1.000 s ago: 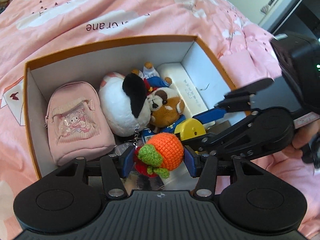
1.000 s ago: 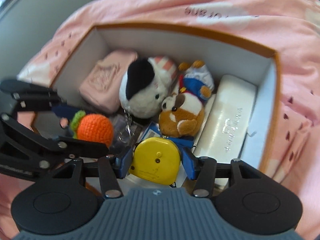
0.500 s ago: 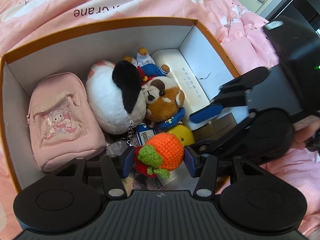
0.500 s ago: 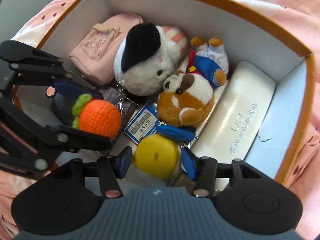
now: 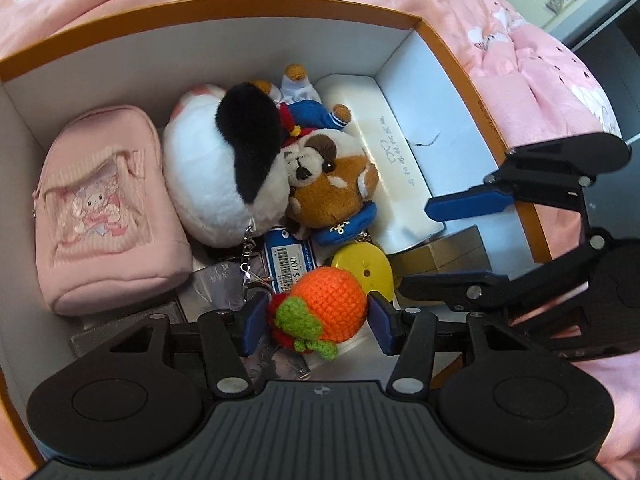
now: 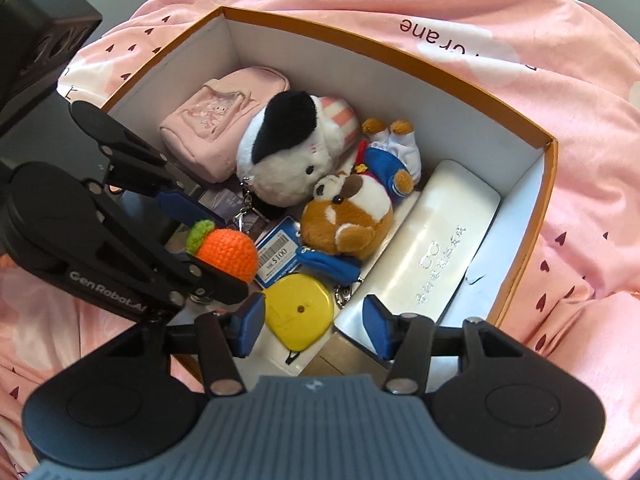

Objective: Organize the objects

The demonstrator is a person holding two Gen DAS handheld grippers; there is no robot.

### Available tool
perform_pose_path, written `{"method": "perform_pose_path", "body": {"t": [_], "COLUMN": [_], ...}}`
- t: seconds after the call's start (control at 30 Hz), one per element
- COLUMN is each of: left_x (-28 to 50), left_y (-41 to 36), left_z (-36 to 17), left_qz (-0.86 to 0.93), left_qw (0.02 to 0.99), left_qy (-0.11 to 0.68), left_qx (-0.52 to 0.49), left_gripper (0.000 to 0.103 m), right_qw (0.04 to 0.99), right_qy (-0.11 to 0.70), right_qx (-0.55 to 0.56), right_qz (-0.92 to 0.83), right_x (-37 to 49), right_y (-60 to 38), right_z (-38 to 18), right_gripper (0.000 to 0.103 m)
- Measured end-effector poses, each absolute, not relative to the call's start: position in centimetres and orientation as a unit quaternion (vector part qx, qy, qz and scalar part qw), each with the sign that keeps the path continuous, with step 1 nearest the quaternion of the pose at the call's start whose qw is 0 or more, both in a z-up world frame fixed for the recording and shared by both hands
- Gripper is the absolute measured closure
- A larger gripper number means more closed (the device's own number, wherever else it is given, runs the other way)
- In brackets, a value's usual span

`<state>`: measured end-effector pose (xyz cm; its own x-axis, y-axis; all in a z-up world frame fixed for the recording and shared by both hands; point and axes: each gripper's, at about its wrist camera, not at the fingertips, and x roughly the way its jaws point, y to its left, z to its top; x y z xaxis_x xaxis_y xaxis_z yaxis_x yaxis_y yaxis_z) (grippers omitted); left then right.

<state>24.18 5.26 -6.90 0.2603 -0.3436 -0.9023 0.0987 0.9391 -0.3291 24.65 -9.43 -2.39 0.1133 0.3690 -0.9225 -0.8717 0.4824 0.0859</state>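
An orange-rimmed white box on a pink bedspread holds the objects. My left gripper is shut on a crocheted orange and holds it low over the box's near end. My right gripper is open and empty above a yellow tape measure, which lies on the box floor. A white and black plush and a brown plush lie in the middle.
A pink pouch lies at the left of the box, a white glasses case along the right wall. A blue price tag and a gold carton lie near the tape measure.
My right gripper has opened and let go of the yellow tape measure, which now lies in the box, and has drawn back. My left gripper has moved lower into the box with the orange.
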Motion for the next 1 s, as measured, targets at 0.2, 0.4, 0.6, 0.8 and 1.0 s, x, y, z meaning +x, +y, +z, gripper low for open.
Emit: {"method": "perform_pose_path", "body": {"t": [0.2,0.4,0.6,0.8,1.0], "left_x": [23.2,21.2,18.3,15.1,11.9], "left_y": [5.8,5.5,5.3,4.2,3.2], "left_z": [-6.0,-3.9,-0.7,2.0,3.9], "left_qz": [-0.116,-0.086,-0.048,0.017,0.092], "left_qw": [0.813,0.848,0.894,0.941,0.964], "left_qy": [0.557,0.51,0.432,0.329,0.248], "left_qx": [-0.126,-0.119,-0.11,-0.08,-0.033], "left_gripper": [0.033,0.032,0.02,0.016,0.01], "right_qw": [0.709,0.72,0.747,0.791,0.851], "right_qy": [0.493,0.484,0.451,0.398,0.317], "right_qx": [-0.249,-0.238,-0.217,-0.19,-0.153], "right_qz": [0.44,0.437,0.437,0.424,0.389], "right_x": [24.6,23.6,22.0,20.2,17.9], "right_y": [-9.4,-9.7,-10.7,-12.3,-14.6], "right_z": [-2.2,-1.5,0.5,3.2,5.4], "right_gripper": [0.043,0.042,0.028,0.013,0.004]}}
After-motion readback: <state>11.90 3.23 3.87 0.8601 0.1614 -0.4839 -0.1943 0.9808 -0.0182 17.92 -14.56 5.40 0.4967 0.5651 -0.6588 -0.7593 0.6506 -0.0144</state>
